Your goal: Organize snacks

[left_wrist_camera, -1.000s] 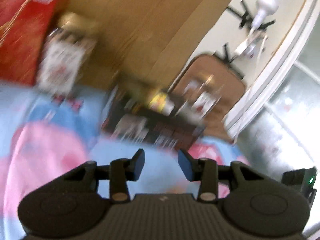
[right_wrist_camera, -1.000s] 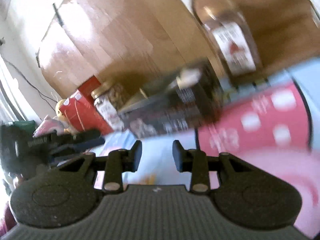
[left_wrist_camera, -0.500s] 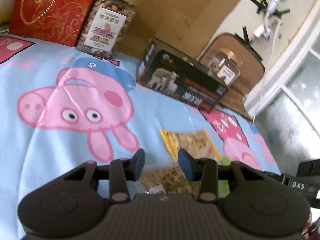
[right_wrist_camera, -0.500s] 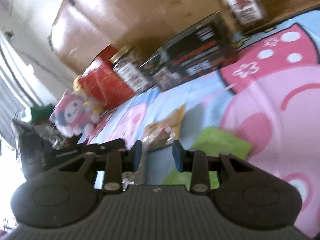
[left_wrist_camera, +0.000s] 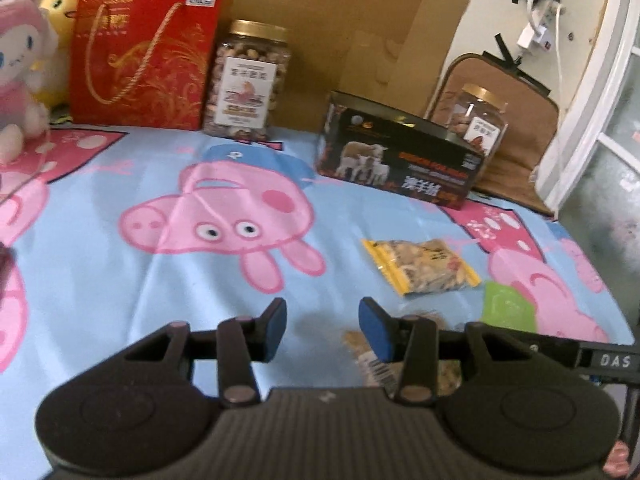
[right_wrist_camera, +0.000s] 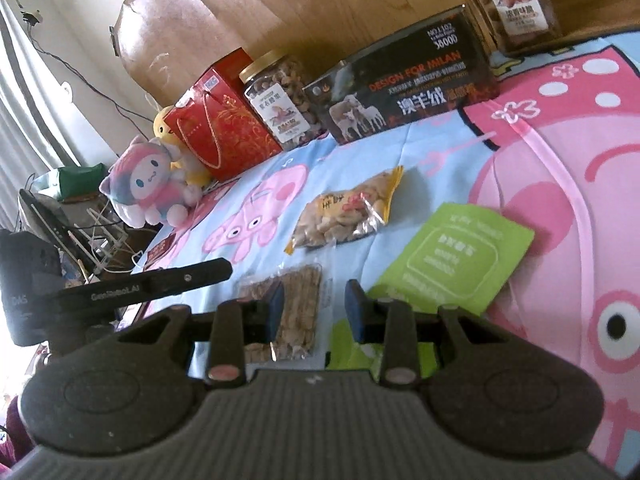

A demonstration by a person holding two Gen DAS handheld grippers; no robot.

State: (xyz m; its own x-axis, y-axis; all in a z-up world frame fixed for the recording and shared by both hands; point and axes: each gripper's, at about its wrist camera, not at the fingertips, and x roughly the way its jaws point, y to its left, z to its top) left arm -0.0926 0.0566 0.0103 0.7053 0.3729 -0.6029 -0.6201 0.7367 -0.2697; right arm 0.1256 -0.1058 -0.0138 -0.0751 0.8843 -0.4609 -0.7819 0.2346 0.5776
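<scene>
A yellow-edged bag of nuts (left_wrist_camera: pixel 420 266) (right_wrist_camera: pixel 344 212) lies on the cartoon-print cloth. A clear pack of brown biscuits (right_wrist_camera: pixel 298 312) (left_wrist_camera: pixel 362 346) lies nearer, partly hidden by the fingers. A green packet (right_wrist_camera: pixel 456 258) (left_wrist_camera: pixel 506 306) lies to its right. My left gripper (left_wrist_camera: pixel 322 330) is open and empty above the cloth, left of the biscuit pack. My right gripper (right_wrist_camera: pixel 314 310) is open and empty, just above the biscuit pack.
At the back stand a red gift bag (left_wrist_camera: pixel 144 56), a jar of nuts (left_wrist_camera: pixel 246 80), a black box with sheep on it (left_wrist_camera: pixel 398 152) and a second jar (left_wrist_camera: pixel 478 120). Plush toys (right_wrist_camera: pixel 150 182) sit at the far left. A window frame (left_wrist_camera: pixel 592 80) is at the right.
Both grippers tipped down and steadied; the views went from blurred wall and boxes to the cloth with the snack packs. Both jaws stayed open.
</scene>
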